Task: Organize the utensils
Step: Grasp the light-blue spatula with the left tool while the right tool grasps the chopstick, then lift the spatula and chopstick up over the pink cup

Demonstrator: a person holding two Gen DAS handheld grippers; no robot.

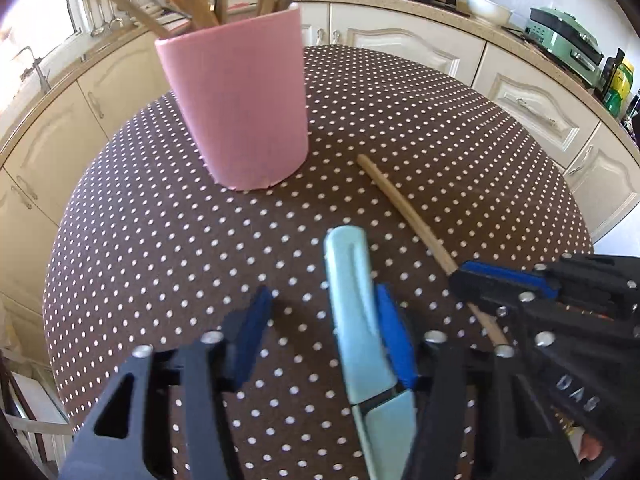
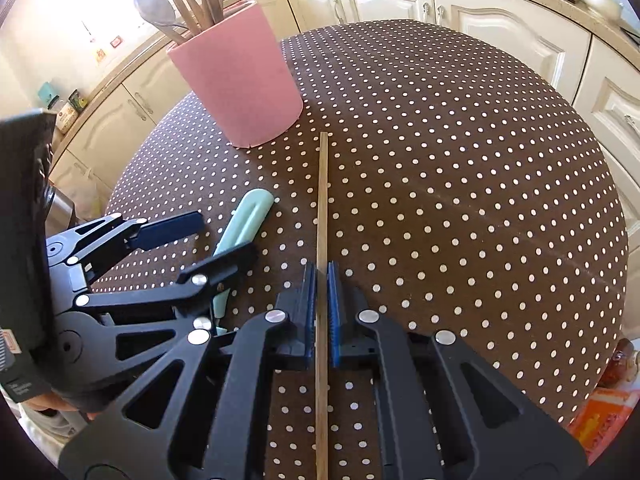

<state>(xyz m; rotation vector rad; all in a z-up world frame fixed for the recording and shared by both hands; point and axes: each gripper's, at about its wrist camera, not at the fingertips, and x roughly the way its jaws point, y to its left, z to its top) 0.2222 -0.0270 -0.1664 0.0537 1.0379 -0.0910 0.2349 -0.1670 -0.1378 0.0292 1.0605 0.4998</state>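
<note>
A pink cup [image 1: 240, 112] [image 2: 240, 80] holding several wooden utensils and a metal spoon stands on the dotted brown table [image 1: 440, 140]. A thin wooden stick [image 2: 323, 200] [image 1: 404, 208] lies flat, pointing toward the cup. My right gripper [image 2: 322, 280] [image 1: 464, 280] is shut on the stick's lower part. A light blue-handled utensil [image 1: 348, 280] [image 2: 248, 216] lies left of the stick. My left gripper [image 1: 322, 296] [image 2: 223, 236] straddles it, open. Its right pad sits against the handle and its left pad stands well apart.
Cream cabinets and a counter ring the round table. A hob, a white bowl [image 1: 488, 8] and a green appliance [image 1: 560, 36] sit on the counter. An orange packet [image 2: 600, 412] lies past the table's right edge. Bare cloth stretches right of the stick.
</note>
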